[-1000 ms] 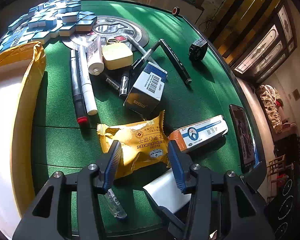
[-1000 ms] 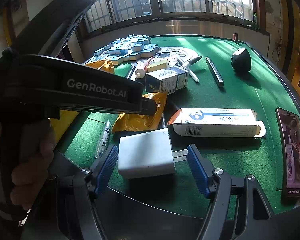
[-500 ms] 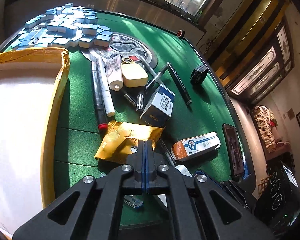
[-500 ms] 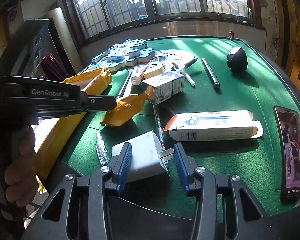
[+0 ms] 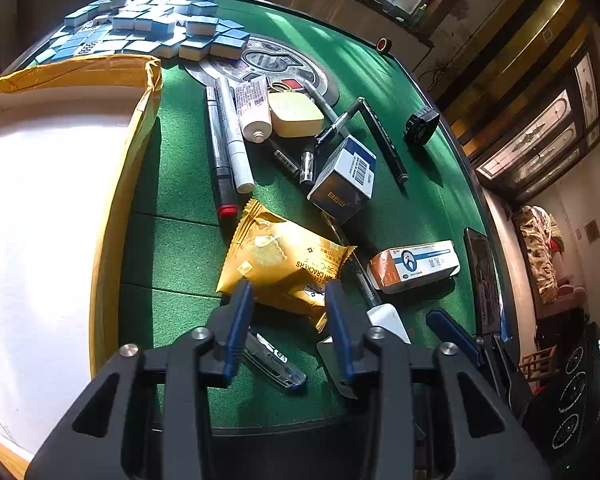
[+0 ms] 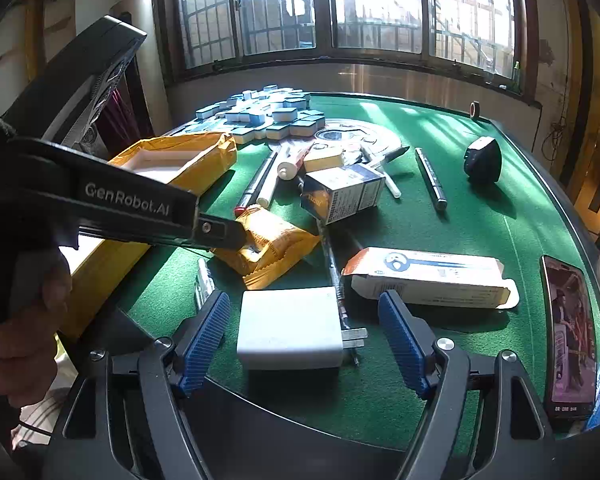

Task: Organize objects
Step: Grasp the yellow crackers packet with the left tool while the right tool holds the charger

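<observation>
A yellow cracker packet [image 5: 284,262] lies on the green table, also in the right wrist view [image 6: 266,244]. My left gripper [image 5: 290,320] is open, its blue fingers on either side of the packet's near edge. A white charger [image 6: 290,328] with metal prongs lies between the open fingers of my right gripper [image 6: 304,340], not touching them. An orange-and-white carton [image 6: 432,276] lies just beyond it. A yellow-rimmed box with white lining [image 5: 52,208] sits to the left.
Markers [image 5: 228,148], a tube [image 5: 252,112], a yellow case [image 5: 296,114], a blue-white box [image 5: 346,178], a black pen [image 5: 384,140] and a black round object [image 5: 420,126] lie mid-table. Blue mahjong tiles [image 5: 148,20] are piled far left. A phone [image 6: 570,336] lies right. A small pen [image 5: 274,358] lies near.
My left gripper was shut half a second ago and has opened around the packet's near edge. My right gripper has opened wider around the charger, which lies flat again.
</observation>
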Motion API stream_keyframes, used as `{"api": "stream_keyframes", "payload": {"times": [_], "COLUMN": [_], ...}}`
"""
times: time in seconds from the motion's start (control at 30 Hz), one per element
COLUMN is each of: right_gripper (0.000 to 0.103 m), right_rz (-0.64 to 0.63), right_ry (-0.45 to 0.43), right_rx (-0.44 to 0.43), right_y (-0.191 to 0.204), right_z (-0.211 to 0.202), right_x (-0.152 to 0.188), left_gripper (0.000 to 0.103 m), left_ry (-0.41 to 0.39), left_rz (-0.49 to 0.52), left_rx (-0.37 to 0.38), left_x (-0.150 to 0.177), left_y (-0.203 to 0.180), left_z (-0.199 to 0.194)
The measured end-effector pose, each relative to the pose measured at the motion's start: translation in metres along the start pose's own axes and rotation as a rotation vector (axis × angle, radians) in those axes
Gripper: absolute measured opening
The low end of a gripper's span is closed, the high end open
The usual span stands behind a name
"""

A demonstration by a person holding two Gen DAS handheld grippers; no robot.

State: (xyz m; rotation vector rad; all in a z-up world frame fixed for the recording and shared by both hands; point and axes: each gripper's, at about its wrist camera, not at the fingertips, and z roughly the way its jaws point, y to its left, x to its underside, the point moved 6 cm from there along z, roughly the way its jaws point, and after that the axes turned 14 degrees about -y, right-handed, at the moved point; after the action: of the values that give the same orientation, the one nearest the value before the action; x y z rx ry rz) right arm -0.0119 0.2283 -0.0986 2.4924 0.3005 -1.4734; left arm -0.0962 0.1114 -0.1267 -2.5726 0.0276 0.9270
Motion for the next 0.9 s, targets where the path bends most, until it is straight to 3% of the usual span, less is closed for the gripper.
{"api": "stream_keyframes", "payload": {"times": [0.03,0.17,0.33,0.4,0.6,0.7,0.8,0.9], "right_gripper": [0.072,0.072,0.072,0.072,0.072,0.072,0.072,0.071], "right_rz": [-0.003,-0.015,-0.009,-0.015,-0.022,-0.027,-0.037,-0.04], "right_ry": [0.009,0.025,0.031,0.038,0.065,0.067,0.065,0.063], "right_rx": [-0.013,-0.013,-0.012,-0.021,-0.02,-0.023,-0.024,-0.004], "right_y": [0.002,0.006,0.006,0.009,0.011,0.013,0.014,0.012], "right_z": [0.002,0.008,0.015,0.018,0.022,0.022,0.021,0.019], "right_x": [0.001,0.005,0.005,0.006,0.01,0.011,0.011,0.012], "left_gripper": [0.058,0.059,0.059,0.068,0.068,0.068,0.068,0.051], "left_ry": [-0.001,0.053,0.113,0.083,0.085,0.113,0.122,0.128], "left_rz": [-0.032,-0.108,-0.089,-0.089,-0.147,-0.095,0.03,0.098], "left_rx": [0.011,0.007,0.0,0.0,0.008,0.011,-0.044,-0.081], "left_x": [-0.001,0.0,0.006,0.0,-0.009,-0.008,-0.011,-0.011], "left_y": [0.002,0.008,-0.002,-0.004,0.004,-0.005,-0.019,-0.019], "left_z": [0.001,0.01,0.029,0.034,0.037,0.038,0.044,0.052]}}
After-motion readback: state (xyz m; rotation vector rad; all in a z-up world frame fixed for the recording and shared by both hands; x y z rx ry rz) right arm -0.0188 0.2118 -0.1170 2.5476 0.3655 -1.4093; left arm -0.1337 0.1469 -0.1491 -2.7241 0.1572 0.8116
